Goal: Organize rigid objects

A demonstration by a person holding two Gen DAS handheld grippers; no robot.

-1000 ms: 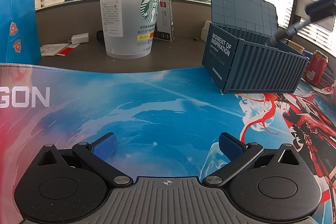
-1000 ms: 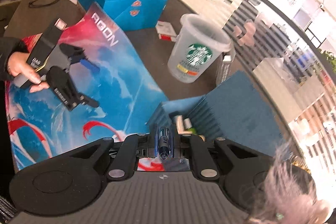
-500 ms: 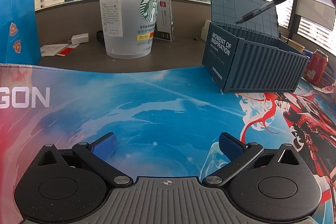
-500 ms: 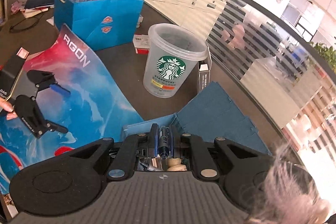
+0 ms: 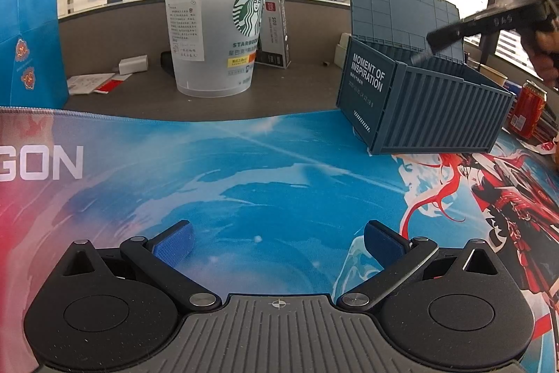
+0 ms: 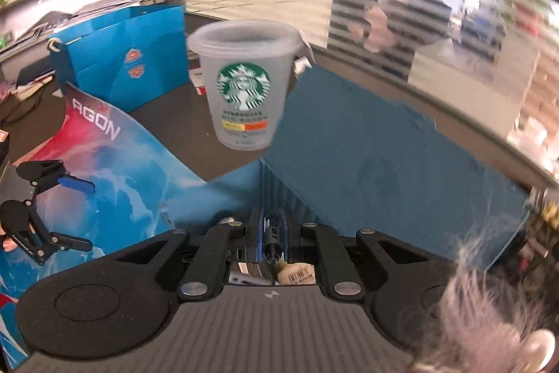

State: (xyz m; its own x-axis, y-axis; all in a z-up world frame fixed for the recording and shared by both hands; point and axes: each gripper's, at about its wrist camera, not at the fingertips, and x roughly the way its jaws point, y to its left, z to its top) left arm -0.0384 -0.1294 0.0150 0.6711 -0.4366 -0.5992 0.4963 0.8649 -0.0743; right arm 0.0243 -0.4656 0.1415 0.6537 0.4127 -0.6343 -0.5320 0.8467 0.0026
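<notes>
Right gripper [image 6: 271,242]: angled downward over the open blue container box [image 5: 429,114], fingers pressed together on a dark pen [image 6: 272,238] — barrel clamped lengthwise between the blue pads. Pen tip [image 5: 419,58] just above the box rim, near the raised lid [image 5: 401,9]. Left gripper [image 5: 277,242]: low over the printed desk mat [image 5: 244,180], pointed downward, fingers spread wide — nothing between them. Box at the mat's far edge, beside a translucent cup [image 5: 216,34].

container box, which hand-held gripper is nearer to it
Right. The right hand-held gripper hangs over the open container box, shut on a pen; the left hand-held gripper sits well back over the mat.
</notes>
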